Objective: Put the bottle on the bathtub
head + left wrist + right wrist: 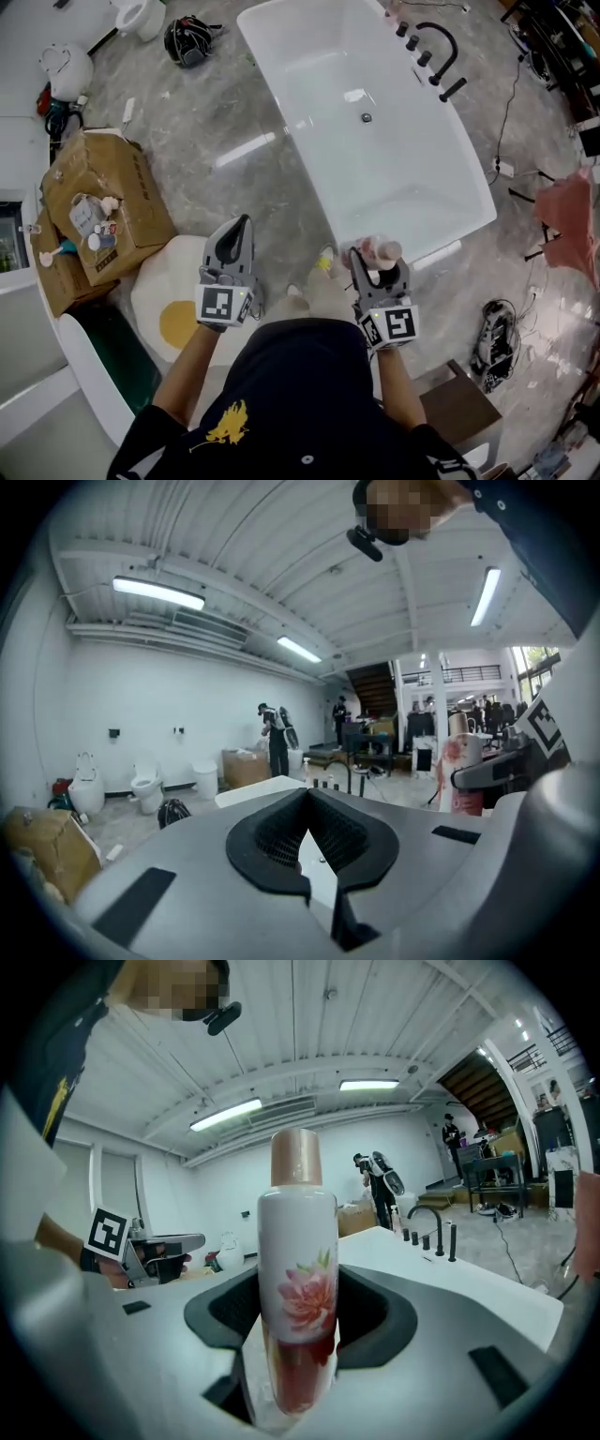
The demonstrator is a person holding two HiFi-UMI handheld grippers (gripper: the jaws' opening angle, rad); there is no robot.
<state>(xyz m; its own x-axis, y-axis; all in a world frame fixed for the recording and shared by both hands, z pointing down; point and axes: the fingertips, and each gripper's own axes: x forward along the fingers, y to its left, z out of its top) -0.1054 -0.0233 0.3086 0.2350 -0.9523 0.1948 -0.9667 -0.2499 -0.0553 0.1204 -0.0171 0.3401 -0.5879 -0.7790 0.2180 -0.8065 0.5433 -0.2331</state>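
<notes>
Now, r. claw (pixel 380 263) gripping bottle (pixel 381 249), close to bathtub rim (pixel 441 234), l. claw (pixel 245 221) closed, empty

Grey marble floor (pixel 234 150). Cardboard box (pixel 127 211) at left, with small tubes and bottles on top, too small to tell apart. Egg-shaped rug (pixel 173 314) near, just right of the box. Toilet (pixel 141 14) far left. Black bag or helmet (pixel 187 40) on the floor just right of it, can't tell which. Pink cloth (pixel 567 230) at right edge. Cable tangle (pixel 494 339) near right. Left gripper view: person with backpack (pixel 275 738) standing far off, strip lights (pixel 157 592) on the ceiling, staircase (pixel 375 688) far right.
</notes>
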